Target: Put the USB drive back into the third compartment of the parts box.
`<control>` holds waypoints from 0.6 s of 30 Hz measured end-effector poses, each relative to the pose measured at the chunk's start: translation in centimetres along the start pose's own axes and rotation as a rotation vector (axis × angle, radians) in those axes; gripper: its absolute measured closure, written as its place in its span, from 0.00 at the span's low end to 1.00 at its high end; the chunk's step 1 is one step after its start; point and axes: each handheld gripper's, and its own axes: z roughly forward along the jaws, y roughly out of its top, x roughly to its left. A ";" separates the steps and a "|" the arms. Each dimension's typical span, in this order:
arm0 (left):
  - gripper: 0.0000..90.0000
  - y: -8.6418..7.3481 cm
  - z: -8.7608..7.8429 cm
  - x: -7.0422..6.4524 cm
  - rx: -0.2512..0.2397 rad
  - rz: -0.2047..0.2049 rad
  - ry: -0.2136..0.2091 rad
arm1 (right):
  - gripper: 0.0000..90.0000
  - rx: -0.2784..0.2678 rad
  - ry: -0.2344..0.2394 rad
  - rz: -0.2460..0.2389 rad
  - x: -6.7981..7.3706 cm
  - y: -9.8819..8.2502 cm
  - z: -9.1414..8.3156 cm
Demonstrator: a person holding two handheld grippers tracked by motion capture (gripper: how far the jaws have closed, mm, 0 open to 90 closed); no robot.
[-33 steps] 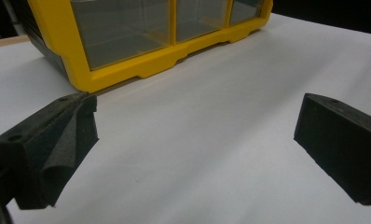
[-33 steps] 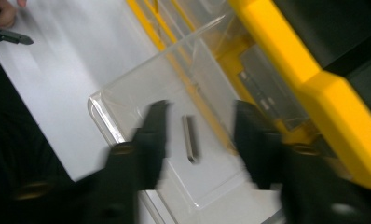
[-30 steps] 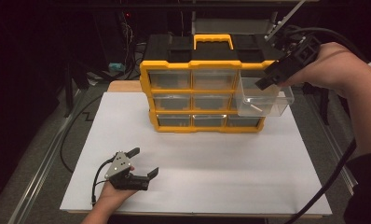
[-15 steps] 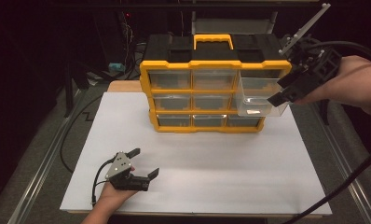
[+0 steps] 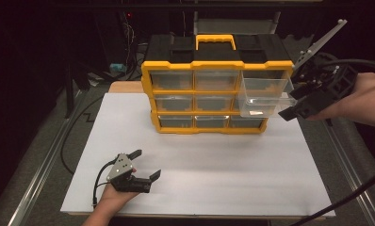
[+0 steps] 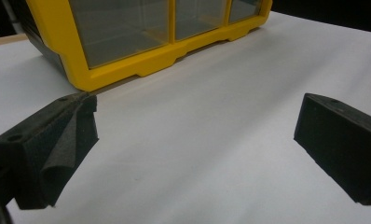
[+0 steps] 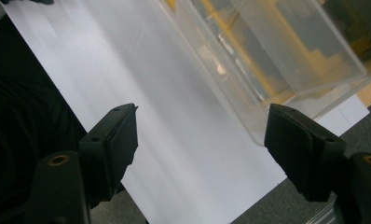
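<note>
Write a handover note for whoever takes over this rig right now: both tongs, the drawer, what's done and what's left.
Right tongs: open, nothing between the jaws, which have just been opening; beside the clear drawer's right front corner, apart from it.
Left tongs: open, empty, resting on the white board near its front edge.
Drawer: top-right one of the yellow organizer, pulled well out, front end hanging free; something small and pale lies inside, too small to tell what.
Done: drawer opened.
Left: probably dealing with what lies inside, then pushing the drawer shut.
</note>
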 end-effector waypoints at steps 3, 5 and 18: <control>0.01 0.0 -0.1 0.0 0.001 -0.002 0.002 | 0.26 -0.001 0.003 0.007 0.2 -0.6 0.5; 0.00 -0.1 -0.1 0.0 0.004 -0.002 0.001 | 0.25 -0.003 0.011 0.003 0.5 -0.9 0.8; 0.00 0.0 0.0 0.0 0.002 -0.005 -0.004 | 0.12 0.015 0.032 0.009 2.0 -2.3 4.1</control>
